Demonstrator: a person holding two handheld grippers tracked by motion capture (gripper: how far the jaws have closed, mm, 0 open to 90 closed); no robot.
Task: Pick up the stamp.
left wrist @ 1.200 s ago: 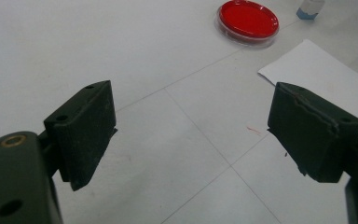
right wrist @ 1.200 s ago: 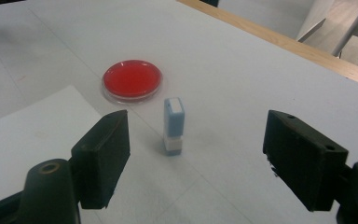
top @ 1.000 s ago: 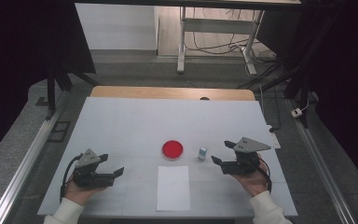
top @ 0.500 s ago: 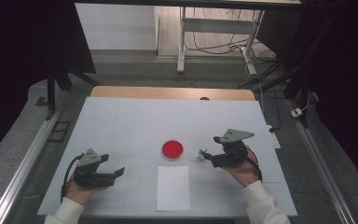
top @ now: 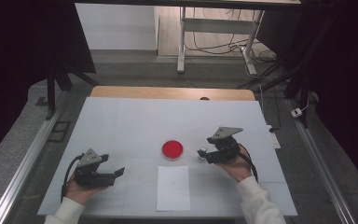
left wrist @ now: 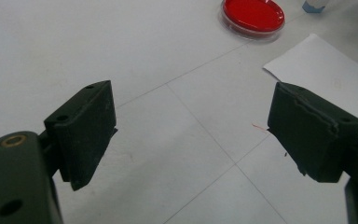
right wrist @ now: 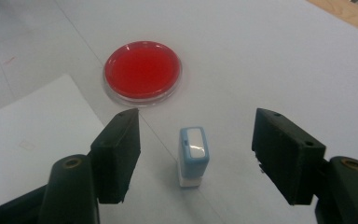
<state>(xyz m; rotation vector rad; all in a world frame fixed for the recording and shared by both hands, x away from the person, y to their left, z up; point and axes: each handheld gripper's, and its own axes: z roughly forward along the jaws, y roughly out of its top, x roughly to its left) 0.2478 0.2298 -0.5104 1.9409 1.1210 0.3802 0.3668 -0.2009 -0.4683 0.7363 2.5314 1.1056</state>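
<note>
On the white table (top: pixel 121 121), just right of the red dish (top: pixel 173 149), stands a small blue-topped stamp (right wrist: pixel 194 156), upright between the spread jaws of the right gripper (right wrist: pixel 196 154); those jaws have just been closing, yet neither pad touches it. The step in hand appears to be the pick-up of the stamp: the jaws should be kept level and centred on its body, meeting its two flat sides together so that it does not tip or skid toward the dish. The left gripper (left wrist: pixel 191 135) rests near the table's front left with jaws wide apart and nothing between them. The right gripper view shows the gaps on either side of the stamp, which the high view hides behind the gripper; the high view alone gives the white paper sheet (top: pixel 173 187) whole, lying between both hands.
</note>
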